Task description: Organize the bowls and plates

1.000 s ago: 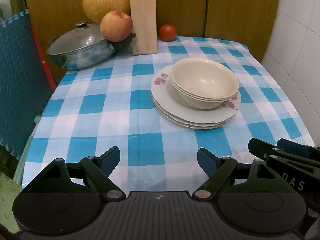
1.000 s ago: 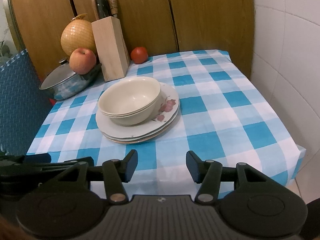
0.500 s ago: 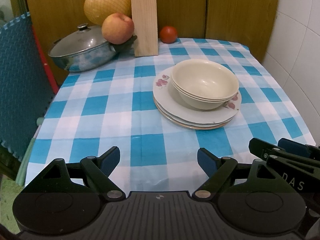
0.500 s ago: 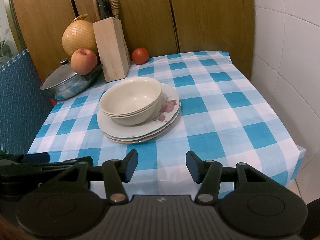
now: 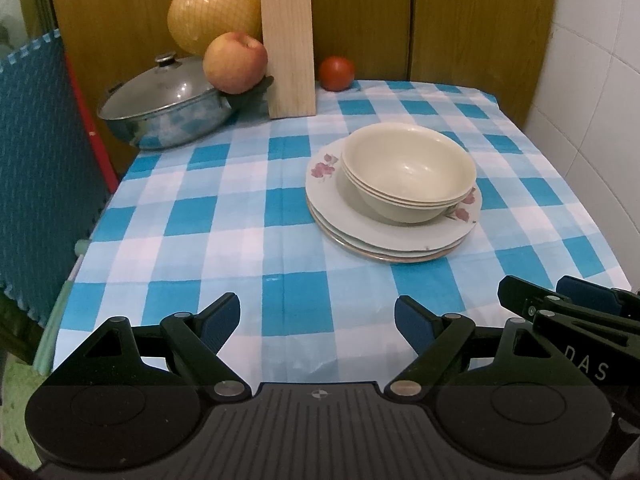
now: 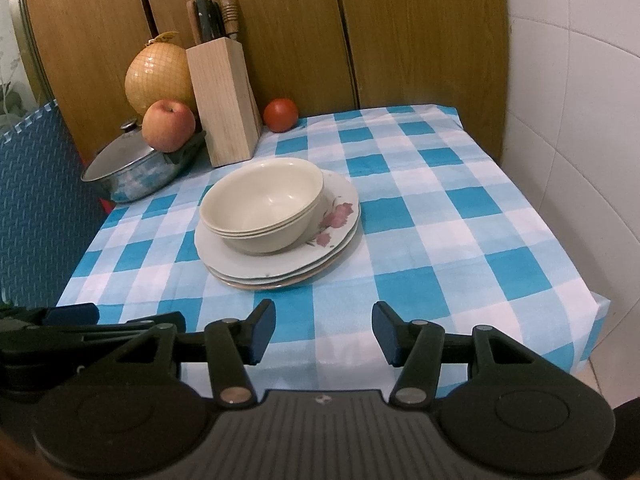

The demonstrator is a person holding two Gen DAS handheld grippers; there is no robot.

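Observation:
A stack of cream bowls [image 5: 408, 172] sits nested on a stack of floral white plates [image 5: 384, 236] in the middle of the blue checked table. The same bowls [image 6: 262, 204] and plates [image 6: 276, 260] show in the right wrist view. My left gripper [image 5: 318, 322] is open and empty above the table's near edge, well short of the plates. My right gripper [image 6: 324, 330] is open and empty, also at the near edge. The right gripper shows at the right of the left wrist view [image 5: 568, 308].
A lidded pan [image 5: 164, 100] with an apple [image 5: 235, 62] on its handle stands at the back left, by a netted pomelo [image 5: 214, 14], a wooden knife block [image 5: 289, 50] and a tomato [image 5: 337, 73]. A blue foam mat [image 5: 40, 168] borders the left; tiled wall [image 6: 572, 128] the right.
Both grippers have drawn back and lifted slightly, so the table scene sits a little lower in view. Bowls and plates have not moved. Both grippers stay open.

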